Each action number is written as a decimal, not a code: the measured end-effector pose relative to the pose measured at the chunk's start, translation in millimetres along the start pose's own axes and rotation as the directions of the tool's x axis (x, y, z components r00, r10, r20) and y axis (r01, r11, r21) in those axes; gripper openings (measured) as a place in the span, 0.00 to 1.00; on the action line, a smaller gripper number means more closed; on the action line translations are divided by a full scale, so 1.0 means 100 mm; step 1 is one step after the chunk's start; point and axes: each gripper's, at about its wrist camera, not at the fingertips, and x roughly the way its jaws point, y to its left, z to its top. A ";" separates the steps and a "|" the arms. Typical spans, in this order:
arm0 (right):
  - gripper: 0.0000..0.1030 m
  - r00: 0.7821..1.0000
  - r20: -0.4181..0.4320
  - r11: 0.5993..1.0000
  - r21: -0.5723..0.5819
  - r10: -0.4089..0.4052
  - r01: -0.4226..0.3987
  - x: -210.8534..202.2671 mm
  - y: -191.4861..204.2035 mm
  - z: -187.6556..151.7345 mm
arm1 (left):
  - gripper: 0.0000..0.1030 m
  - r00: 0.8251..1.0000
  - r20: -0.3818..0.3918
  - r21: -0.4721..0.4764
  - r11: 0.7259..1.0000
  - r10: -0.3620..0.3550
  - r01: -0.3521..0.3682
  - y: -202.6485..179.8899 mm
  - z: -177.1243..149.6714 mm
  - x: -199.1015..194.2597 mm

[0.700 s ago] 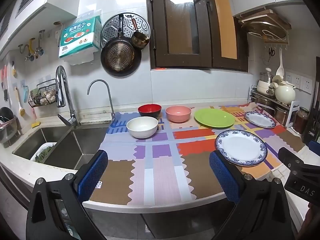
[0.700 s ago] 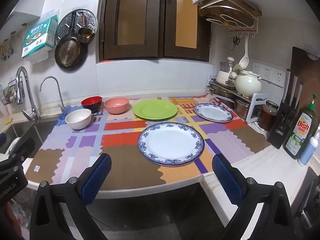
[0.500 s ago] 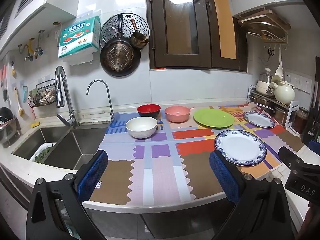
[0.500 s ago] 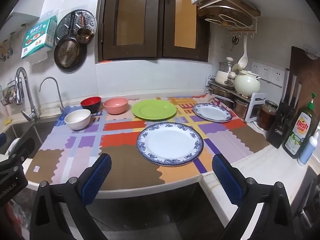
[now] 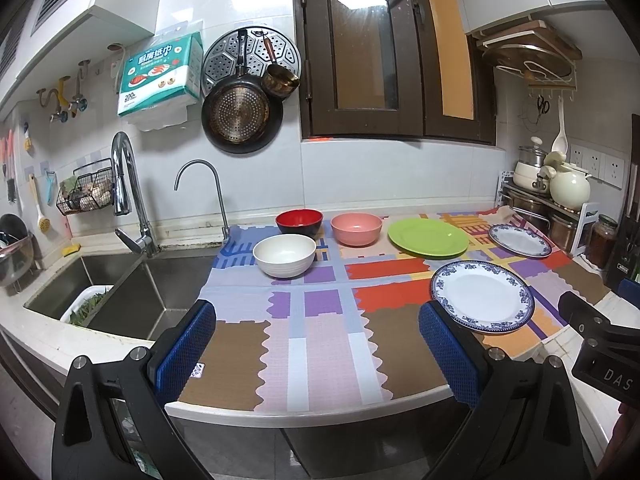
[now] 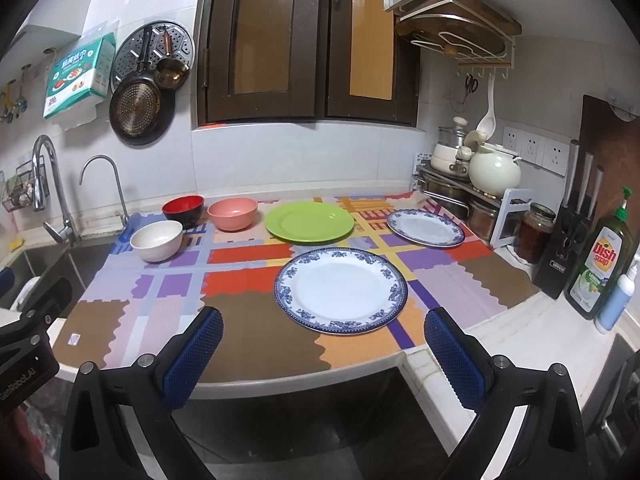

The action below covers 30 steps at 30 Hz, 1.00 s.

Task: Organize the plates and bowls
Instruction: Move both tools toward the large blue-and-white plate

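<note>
Both wrist views, near to far. Lower frame, left wrist view: the left gripper (image 5: pixel 316 344) hangs short of the counter edge with its blue pads spread to their widest and nothing between them; it tilts gently downward toward the patchwork mat (image 5: pixel 320 344). Lower frame, right wrist view: the right gripper (image 6: pixel 322 346) is likewise fully spread and empty, pitched slightly down, short of the counter edge.

Centre of the right wrist view: the large blue-rimmed plate (image 6: pixel 341 290) lies flat on the mat, nearest of all the dishes. Beyond it, in a loose row across the middle of the frame, stand the white bowl (image 6: pixel 156 240) at left, then the red-and-black bowl (image 6: pixel 183 210) and the pink bowl (image 6: pixel 232 213) close together, the green plate (image 6: pixel 309 223) at centre, and the small blue-rimmed plate (image 6: pixel 425 227) at right, near the pot rack (image 6: pixel 460 196). No dish touches another, except perhaps the red and pink bowls, whose gap cannot be judged. The sink (image 5: pixel 120 284) occupies the left middle of the left wrist view.

Step in hand, as judged: the opening approach, with no dish yet stacked. The next move likely calls for one gripper to advance over the mat and close on a rim, the shallow plate edges demanding a low, nearly level entry; the bowls offer taller walls to pinch.
</note>
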 end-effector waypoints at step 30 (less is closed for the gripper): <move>0.99 1.000 -0.008 1.000 -0.009 0.000 0.000 0.03 0.07 0.00 | 1.00 0.999 -0.030 0.008 0.999 -0.033 0.033 0.01 0.02 0.12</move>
